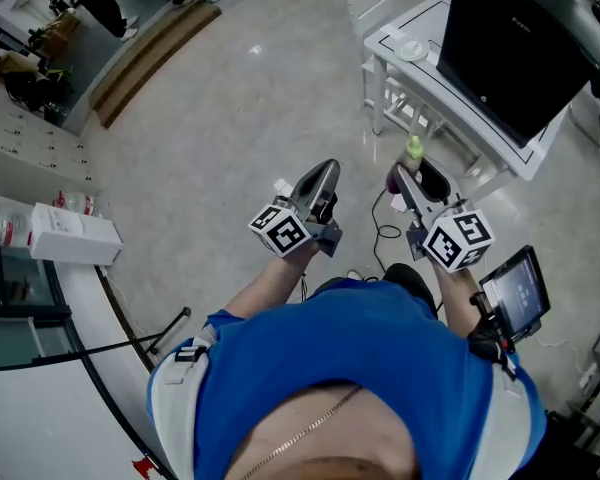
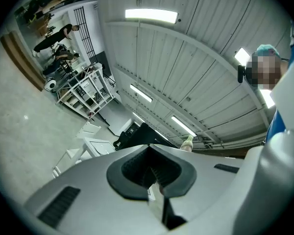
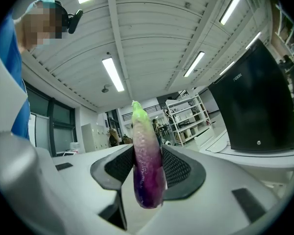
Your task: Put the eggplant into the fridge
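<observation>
right gripper [image 1: 408, 190] out over the floor [image 1: 230, 118], fingers [image 3: 179, 168] clamped on a purple eggplant [image 3: 147, 155], pale green end poking out front, left gripper [image 1: 323, 176] alongside, fingers pressed together on nothing, white counter [image 1: 420, 78] with black monitor [image 1: 510, 48] ahead

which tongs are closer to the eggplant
Right: the right tongs are shut on the eggplant. The left tongs, shut and empty, are apart at its left.
</observation>
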